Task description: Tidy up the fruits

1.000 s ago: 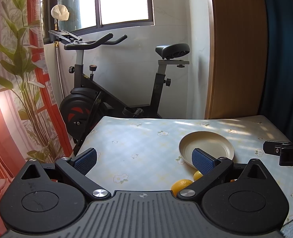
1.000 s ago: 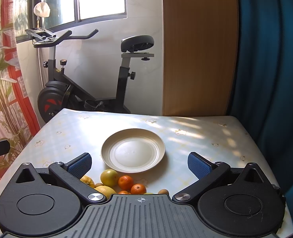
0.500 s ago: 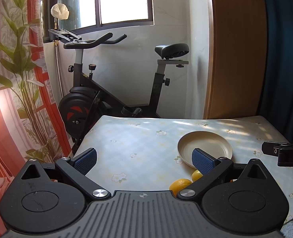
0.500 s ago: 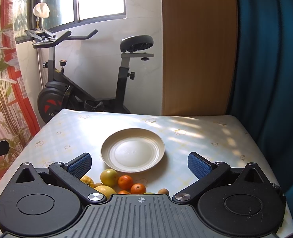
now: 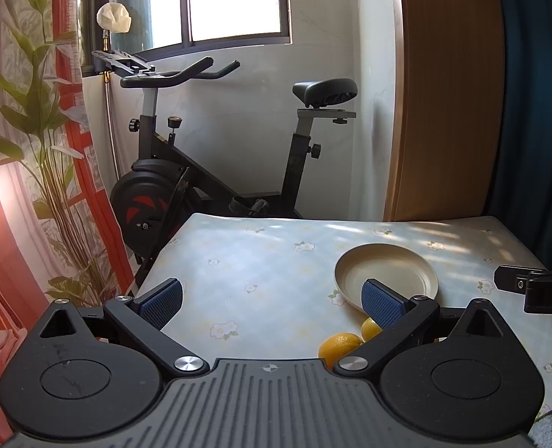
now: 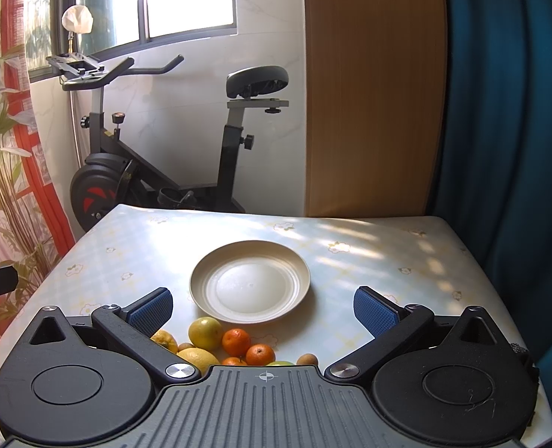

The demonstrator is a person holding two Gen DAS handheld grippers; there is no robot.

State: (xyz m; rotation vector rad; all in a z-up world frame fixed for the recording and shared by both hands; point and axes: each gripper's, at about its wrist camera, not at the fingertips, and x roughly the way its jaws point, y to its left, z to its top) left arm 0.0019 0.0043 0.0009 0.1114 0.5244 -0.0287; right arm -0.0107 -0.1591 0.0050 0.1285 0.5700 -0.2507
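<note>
Evidently ready to begin sorting, the left gripper (image 5: 272, 300) and right gripper (image 6: 263, 308) both hover with jaws spread wide and empty, while the fruits (image 6: 235, 343) wait bunched just in front of the bare plate (image 6: 201, 276).

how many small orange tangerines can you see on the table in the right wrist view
3 small orange tangerines: one just below the plate, one to its right and nearer, one partly hidden at the gripper body's edge. More may be hidden behind it.
</note>
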